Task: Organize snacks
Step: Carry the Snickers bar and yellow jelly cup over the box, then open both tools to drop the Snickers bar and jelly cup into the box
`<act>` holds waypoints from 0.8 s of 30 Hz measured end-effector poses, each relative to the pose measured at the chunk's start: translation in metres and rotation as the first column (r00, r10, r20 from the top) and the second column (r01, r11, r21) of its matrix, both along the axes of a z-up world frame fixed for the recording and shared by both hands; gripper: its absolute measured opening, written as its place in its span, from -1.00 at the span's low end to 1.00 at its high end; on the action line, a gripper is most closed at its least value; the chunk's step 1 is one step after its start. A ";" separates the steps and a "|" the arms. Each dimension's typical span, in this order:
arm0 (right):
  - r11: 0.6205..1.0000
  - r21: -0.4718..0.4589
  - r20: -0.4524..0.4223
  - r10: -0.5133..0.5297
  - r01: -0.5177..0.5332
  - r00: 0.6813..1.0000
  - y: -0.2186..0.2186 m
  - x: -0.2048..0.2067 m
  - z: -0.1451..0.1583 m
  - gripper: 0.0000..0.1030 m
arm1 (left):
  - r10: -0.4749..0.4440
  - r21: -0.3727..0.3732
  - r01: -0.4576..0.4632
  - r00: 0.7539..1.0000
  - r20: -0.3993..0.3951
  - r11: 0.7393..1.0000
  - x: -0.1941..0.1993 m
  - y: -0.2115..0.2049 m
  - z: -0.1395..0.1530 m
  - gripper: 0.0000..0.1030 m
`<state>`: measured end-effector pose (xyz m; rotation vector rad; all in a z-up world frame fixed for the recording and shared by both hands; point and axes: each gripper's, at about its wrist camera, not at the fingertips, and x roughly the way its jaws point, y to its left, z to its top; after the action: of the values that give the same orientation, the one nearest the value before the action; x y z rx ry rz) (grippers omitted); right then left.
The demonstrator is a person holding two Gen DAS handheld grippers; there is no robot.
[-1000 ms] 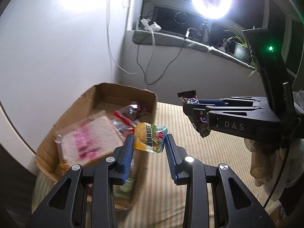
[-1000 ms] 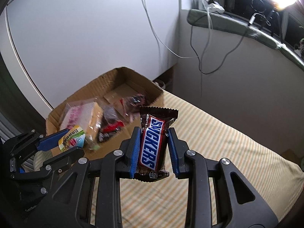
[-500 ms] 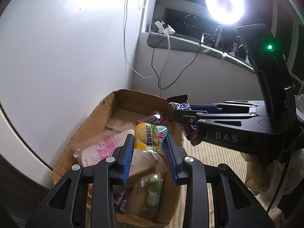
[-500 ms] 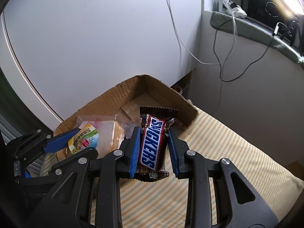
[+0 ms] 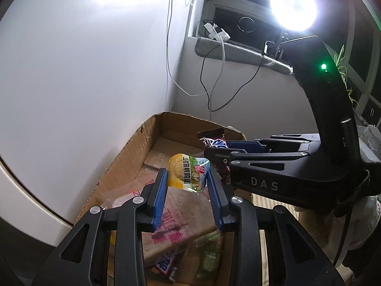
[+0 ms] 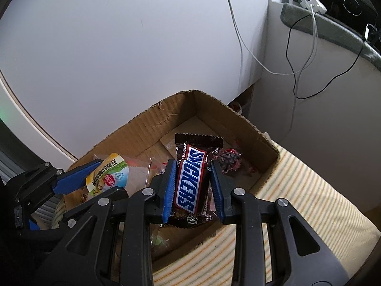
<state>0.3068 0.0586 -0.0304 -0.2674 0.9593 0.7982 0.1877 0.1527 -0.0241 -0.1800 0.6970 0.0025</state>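
My left gripper (image 5: 187, 178) is shut on a small yellow-green snack packet (image 5: 188, 175) and hangs over the open cardboard box (image 5: 133, 147). My right gripper (image 6: 193, 166) is shut on a Snickers bar (image 6: 190, 178), also above the box (image 6: 209, 106). In the left wrist view the right gripper (image 5: 209, 151) comes in from the right with the bar's end (image 5: 212, 139) sticking out. The right wrist view shows the left gripper (image 6: 92, 170) at lower left with its packet (image 6: 108, 177). Wrapped bread and other snacks (image 5: 173, 214) lie in the box.
The box stands on a striped cloth surface (image 6: 297, 202) against a white wall (image 5: 83, 71). Cables (image 5: 209, 76) hang from a window ledge (image 5: 238, 52) behind. A bright ring light (image 5: 294, 6) glares at upper right. Red-wrapped candies (image 6: 232, 160) lie at the box's far right.
Both grippers have moved left and forward, from above the striped cloth to over the box, each still holding its snack. The box now fills the lower part of both views.
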 end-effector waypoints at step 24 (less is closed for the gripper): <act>1.000 -0.016 -0.011 -0.010 0.010 1.000 0.005 0.011 -0.018 -0.27 | 0.033 0.005 -0.033 0.999 -0.010 0.999 -0.003 0.011 -0.006 -0.28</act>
<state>0.3174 0.0640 -0.0487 -0.2717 0.9765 0.7839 0.1842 0.1640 -0.0301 -0.1872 0.7038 0.0364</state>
